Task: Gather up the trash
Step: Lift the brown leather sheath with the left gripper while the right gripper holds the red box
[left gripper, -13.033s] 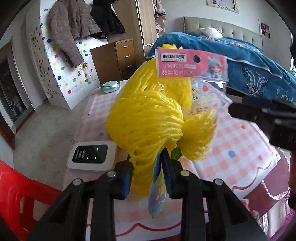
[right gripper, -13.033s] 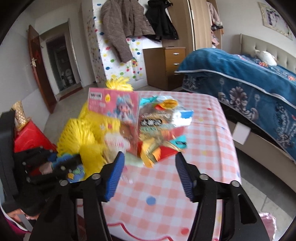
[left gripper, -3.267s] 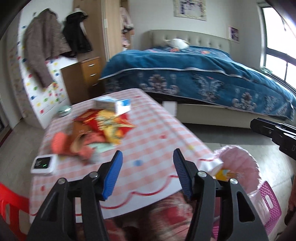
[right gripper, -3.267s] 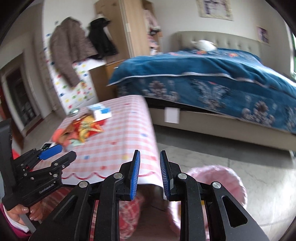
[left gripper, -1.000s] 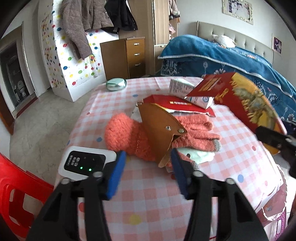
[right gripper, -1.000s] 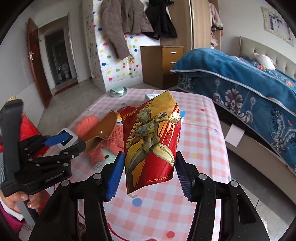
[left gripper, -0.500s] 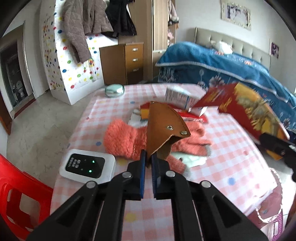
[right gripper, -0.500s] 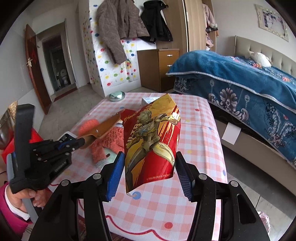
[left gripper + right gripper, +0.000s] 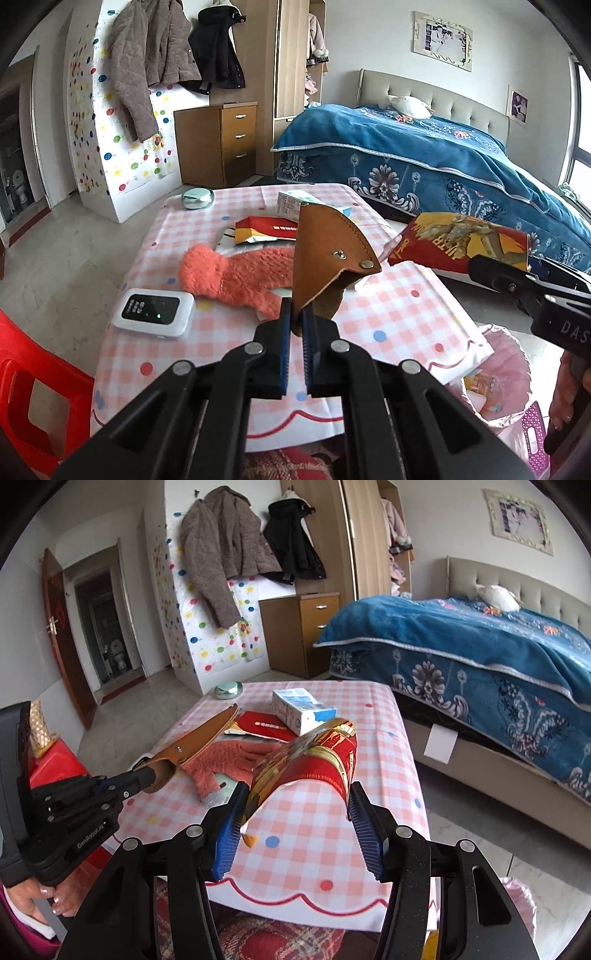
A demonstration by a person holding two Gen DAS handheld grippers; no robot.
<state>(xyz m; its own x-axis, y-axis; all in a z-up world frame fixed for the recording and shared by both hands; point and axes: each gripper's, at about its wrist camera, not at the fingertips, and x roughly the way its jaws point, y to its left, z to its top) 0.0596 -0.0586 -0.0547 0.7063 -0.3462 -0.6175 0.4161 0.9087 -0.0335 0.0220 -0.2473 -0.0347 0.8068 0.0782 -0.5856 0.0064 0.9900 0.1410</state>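
Over the checked table (image 9: 332, 812), held by the right gripper (image 9: 295, 823): a red-and-gold snack bag (image 9: 314, 760), clamped between wide-set pads. Left gripper (image 9: 294, 332) — pinched tight on a brown leather pouch (image 9: 328, 258), lifted above the orange glove (image 9: 236, 273). Nearby — milk carton (image 9: 299, 710), white router (image 9: 153, 310).

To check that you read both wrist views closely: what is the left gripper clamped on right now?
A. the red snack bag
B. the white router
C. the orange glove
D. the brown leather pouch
D: the left gripper has its jaws pinched on the lower tip of the brown leather pouch, held clear above the orange glove.
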